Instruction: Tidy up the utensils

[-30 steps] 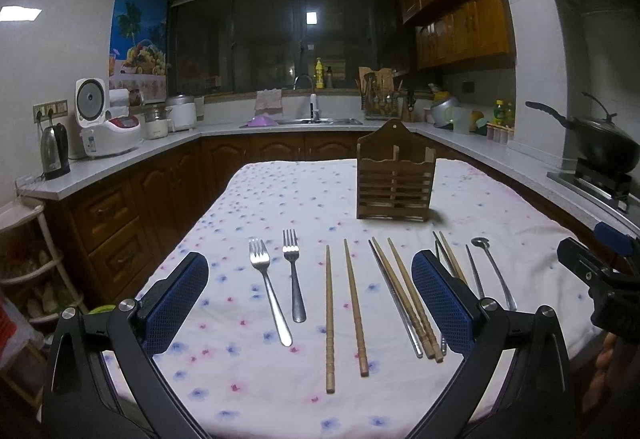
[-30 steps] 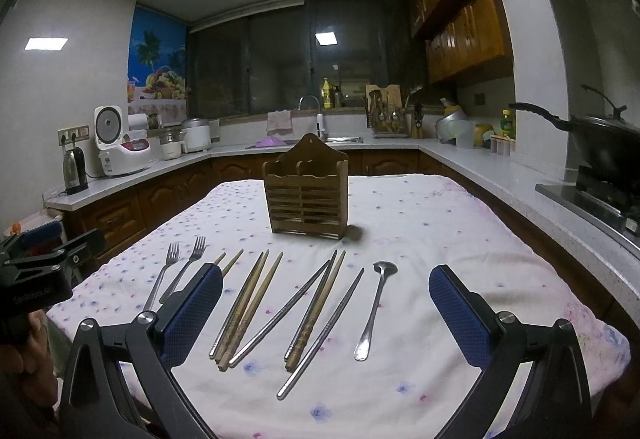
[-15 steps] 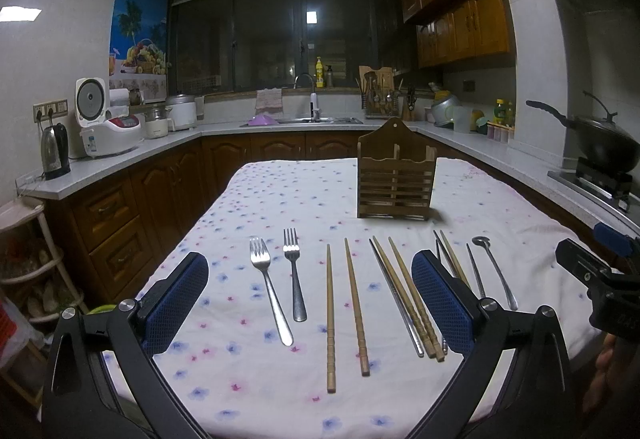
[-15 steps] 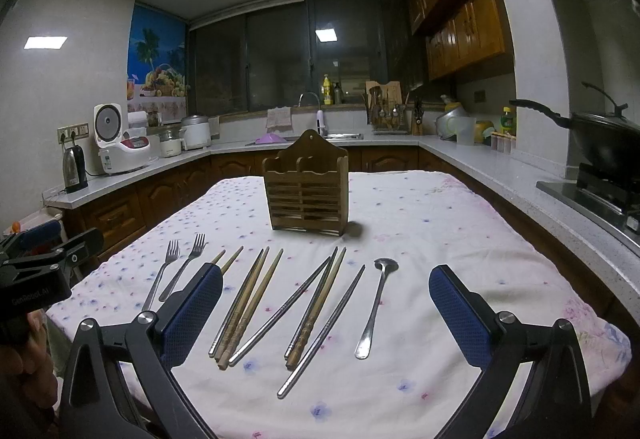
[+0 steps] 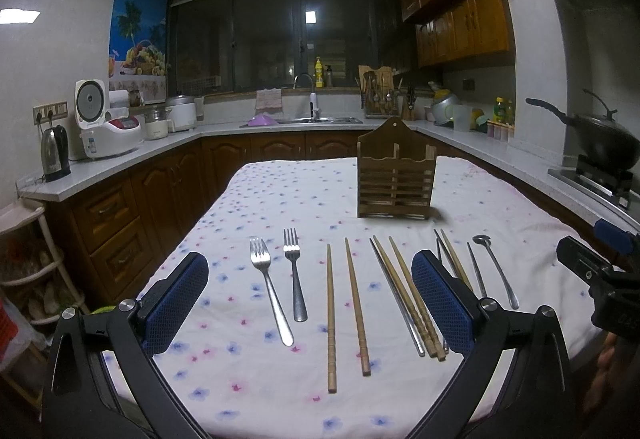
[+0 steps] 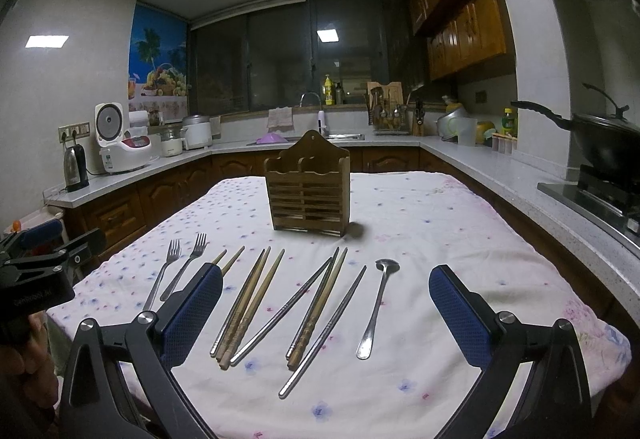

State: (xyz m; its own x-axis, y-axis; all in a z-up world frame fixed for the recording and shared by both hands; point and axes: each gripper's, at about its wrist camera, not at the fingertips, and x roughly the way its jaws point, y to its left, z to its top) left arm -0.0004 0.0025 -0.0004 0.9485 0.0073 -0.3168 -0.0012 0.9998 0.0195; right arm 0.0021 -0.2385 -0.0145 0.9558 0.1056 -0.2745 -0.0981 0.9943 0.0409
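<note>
A wooden utensil holder (image 5: pixel 395 175) (image 6: pixel 308 191) stands upright mid-table. In front of it lie two forks (image 5: pixel 294 271) (image 6: pixel 172 271), several wooden chopsticks (image 5: pixel 331 315) (image 6: pixel 248 303), metal chopsticks (image 6: pixel 324 331) and a metal spoon (image 5: pixel 496 271) (image 6: pixel 378 303), all flat on the floral tablecloth (image 5: pixel 280 199). My left gripper (image 5: pixel 310 303) is open and empty, held above the near table edge over the forks and chopsticks. My right gripper (image 6: pixel 326 315) is open and empty above the chopsticks and spoon.
Kitchen counters (image 5: pixel 120 155) ring the table, with a rice cooker (image 5: pixel 104 123), a kettle (image 5: pixel 56 155) and a sink (image 5: pixel 320 119) at the back. A wok (image 6: pixel 600 143) sits on the stove at right. A white rack (image 5: pixel 24 259) stands left of the table.
Both views have shifted only slightly; the utensils and holder have not moved and both grippers stay open.
</note>
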